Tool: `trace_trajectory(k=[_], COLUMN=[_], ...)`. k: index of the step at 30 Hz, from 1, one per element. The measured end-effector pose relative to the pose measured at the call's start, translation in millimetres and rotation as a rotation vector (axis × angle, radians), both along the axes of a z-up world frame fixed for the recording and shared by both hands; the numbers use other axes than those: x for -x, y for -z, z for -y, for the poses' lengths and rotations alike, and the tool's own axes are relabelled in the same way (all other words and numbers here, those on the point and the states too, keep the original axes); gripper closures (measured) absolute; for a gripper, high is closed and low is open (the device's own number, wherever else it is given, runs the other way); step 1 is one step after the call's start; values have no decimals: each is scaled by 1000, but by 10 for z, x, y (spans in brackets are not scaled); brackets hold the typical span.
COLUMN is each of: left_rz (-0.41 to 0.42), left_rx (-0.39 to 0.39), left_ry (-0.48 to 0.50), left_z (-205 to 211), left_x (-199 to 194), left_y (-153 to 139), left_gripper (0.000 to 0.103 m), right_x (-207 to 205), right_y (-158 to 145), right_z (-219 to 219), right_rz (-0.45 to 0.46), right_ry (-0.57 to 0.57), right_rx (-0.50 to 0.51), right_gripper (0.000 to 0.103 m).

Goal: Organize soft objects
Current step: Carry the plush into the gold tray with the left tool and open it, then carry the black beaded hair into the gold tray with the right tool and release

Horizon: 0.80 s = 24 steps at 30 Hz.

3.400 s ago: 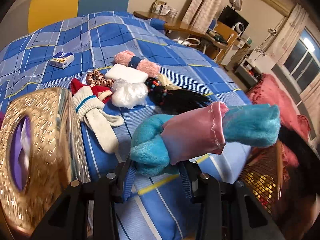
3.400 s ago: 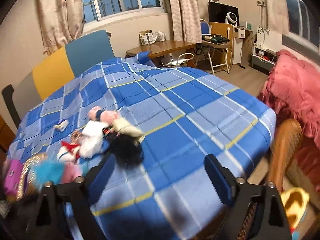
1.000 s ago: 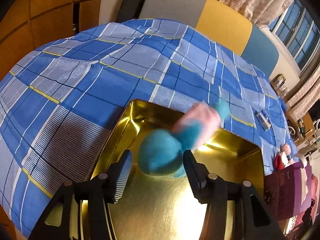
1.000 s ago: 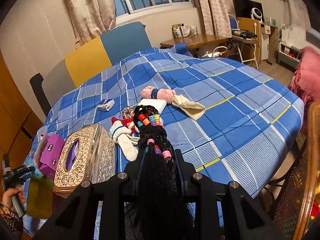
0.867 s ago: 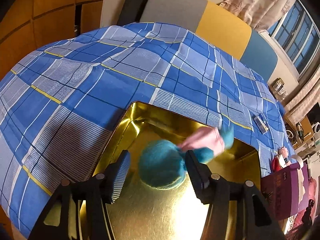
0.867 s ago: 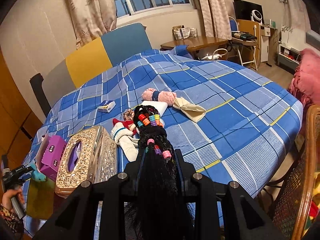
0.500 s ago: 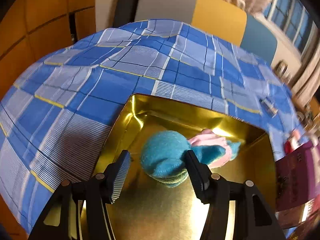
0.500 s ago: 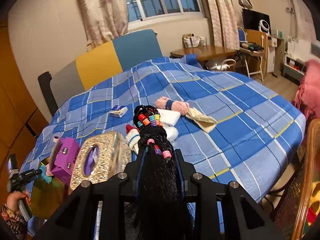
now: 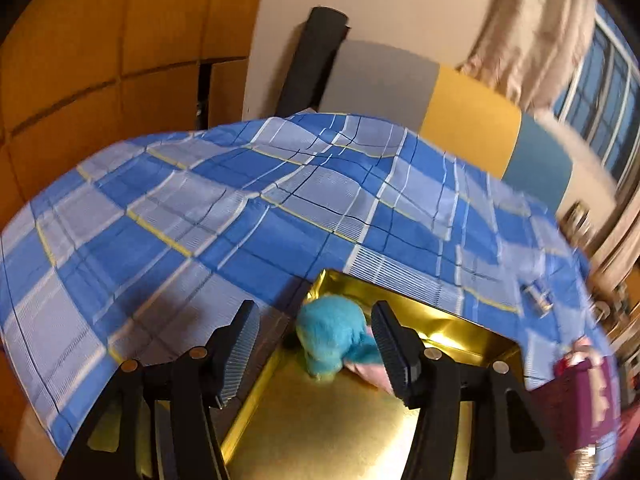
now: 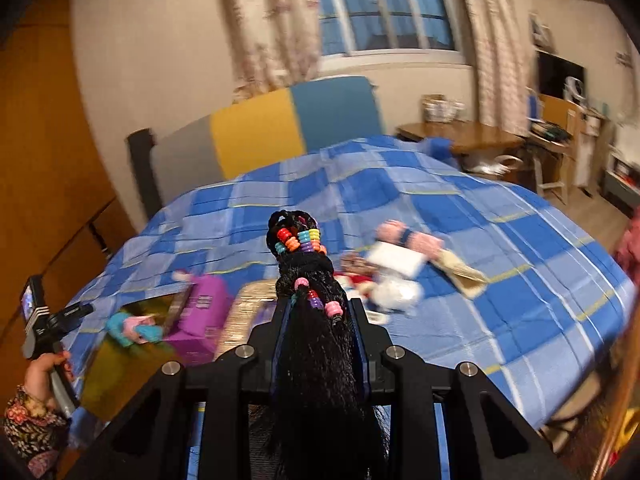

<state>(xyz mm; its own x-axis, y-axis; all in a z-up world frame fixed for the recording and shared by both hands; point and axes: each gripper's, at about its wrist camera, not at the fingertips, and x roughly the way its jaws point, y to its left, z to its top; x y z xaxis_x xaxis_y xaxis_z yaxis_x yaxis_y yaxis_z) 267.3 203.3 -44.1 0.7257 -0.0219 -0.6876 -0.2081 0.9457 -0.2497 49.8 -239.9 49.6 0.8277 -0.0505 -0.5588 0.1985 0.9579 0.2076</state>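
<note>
In the left wrist view my left gripper (image 9: 314, 338) is open above the near-left corner of a gold tin box (image 9: 460, 332). A teal and pink plush toy (image 9: 332, 332) lies inside the box, free of the fingers. In the right wrist view my right gripper (image 10: 318, 316) is shut on a black hairpiece with coloured beads (image 10: 304, 264), held above the bed. The plush toy (image 10: 132, 330) and the gold box (image 10: 120, 372) show at the left there. More soft items lie in a pile (image 10: 400, 264) on the blue plaid bedspread (image 10: 500, 260).
A purple box (image 10: 204, 312) and an ornate gold tissue box (image 10: 248, 304) stand between the gold tin and the pile. A padded headboard (image 9: 440, 108) backs the bed. A wooden desk (image 10: 460, 136) stands beyond the bed, and wooden wall panels (image 9: 100, 48) are at left.
My left gripper has let go of the plush toy, opened wider and pulled back and up from the gold box. My right gripper has carried the hairpiece leftwards, toward the boxes.
</note>
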Motion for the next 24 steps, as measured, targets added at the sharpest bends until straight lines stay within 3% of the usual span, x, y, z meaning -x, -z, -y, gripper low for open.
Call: trace_trajectory(k=[7,12,18,24], left_rz=[-53,-92,-104,-126], left_rx=[165,211,215,256], left_ry=[60,114,153,140], left_z=[40,167,244,165], left_x=[483,751,960,1096], left_y=[177,279,332,390], left_gripper=[44,44,44,44], right_x=[-491,-835,-1302,-1823], right_y=[-74,20,430,849], right_z=[-789,-1408,-2106,-2429], right_rz=[-12,-38,-151,-267], right_ry=[-243,-389,-515,-546], right_rx=[-4,16,47,126], right_gripper=[75,75,75,75])
